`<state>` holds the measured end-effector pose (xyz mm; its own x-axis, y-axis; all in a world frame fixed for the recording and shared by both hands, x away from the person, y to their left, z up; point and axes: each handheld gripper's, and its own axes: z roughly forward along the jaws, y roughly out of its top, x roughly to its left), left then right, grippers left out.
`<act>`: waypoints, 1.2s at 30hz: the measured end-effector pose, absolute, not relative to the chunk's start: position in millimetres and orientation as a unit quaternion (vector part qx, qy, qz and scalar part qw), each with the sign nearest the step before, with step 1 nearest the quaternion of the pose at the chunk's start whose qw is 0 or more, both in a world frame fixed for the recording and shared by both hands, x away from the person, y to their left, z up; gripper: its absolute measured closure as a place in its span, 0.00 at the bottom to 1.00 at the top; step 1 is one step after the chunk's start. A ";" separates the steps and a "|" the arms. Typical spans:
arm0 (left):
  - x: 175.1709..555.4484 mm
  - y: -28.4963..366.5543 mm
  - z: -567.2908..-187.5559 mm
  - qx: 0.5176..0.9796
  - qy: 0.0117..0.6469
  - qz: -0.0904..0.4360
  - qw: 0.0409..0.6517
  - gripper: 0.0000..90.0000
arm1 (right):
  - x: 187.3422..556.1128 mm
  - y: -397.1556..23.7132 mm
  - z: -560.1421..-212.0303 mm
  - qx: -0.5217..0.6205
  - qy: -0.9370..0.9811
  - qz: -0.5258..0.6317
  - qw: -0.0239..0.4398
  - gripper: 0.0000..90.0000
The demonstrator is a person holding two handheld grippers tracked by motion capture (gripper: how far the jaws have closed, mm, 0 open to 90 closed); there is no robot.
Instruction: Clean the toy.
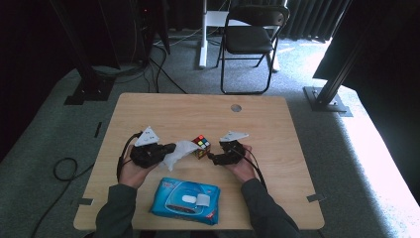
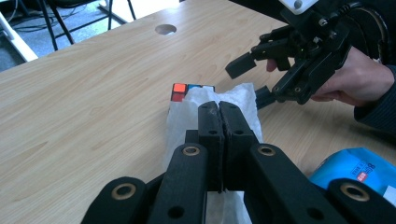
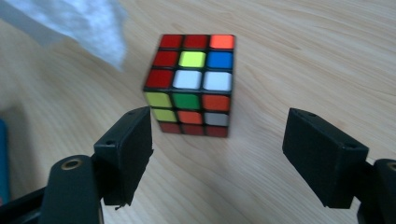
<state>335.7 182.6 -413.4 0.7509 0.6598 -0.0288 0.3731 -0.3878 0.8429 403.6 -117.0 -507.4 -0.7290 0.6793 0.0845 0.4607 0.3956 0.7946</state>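
A scrambled puzzle cube (image 1: 200, 145) (image 3: 194, 84) stands on the wooden table (image 1: 277, 129) between the two hands. My left gripper (image 1: 171, 148) (image 2: 218, 108) is shut on a white wipe (image 1: 181, 151) (image 2: 243, 95), which drapes against the cube's left side and hides most of the cube (image 2: 180, 91) in the left gripper view. My right gripper (image 1: 212, 157) (image 2: 250, 83) (image 3: 218, 140) is open just right of the cube. Its jaws stand wide and short of the cube, touching nothing. A corner of the wipe (image 3: 93, 23) lies beyond the cube in the right gripper view.
A blue packet of wipes (image 1: 185, 201) (image 2: 359, 168) lies near the table's front edge between the forearms. A round cable hole (image 1: 236, 107) (image 2: 165, 29) is near the far edge. A black folding chair (image 1: 250, 39) stands on the carpet beyond.
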 end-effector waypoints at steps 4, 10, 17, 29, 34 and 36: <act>337.0 182.1 -412.9 0.816 0.317 0.158 0.457 0.98 | 404.0 -108.1 -508.8 0.341 0.830 0.422 0.130 0.24; 337.8 182.7 -412.5 0.813 0.319 0.158 0.461 0.98 | 407.2 -93.0 -514.2 0.342 0.831 0.419 0.133 0.20; 339.1 183.8 -410.7 0.811 0.320 0.159 0.463 0.98 | 411.8 -78.9 -523.5 0.342 0.832 0.415 0.134 0.16; 339.6 185.0 -409.3 0.811 0.319 0.160 0.463 0.98 | 421.7 -65.9 -532.3 0.331 0.836 0.409 0.155 0.23; 340.0 183.9 -409.8 0.811 0.319 0.159 0.463 0.98 | 424.7 -66.3 -535.9 0.334 0.837 0.405 0.155 0.30; 340.8 183.4 -410.3 0.812 0.320 0.159 0.463 0.98 | 425.0 -67.3 -536.9 0.333 0.836 0.408 0.155 0.31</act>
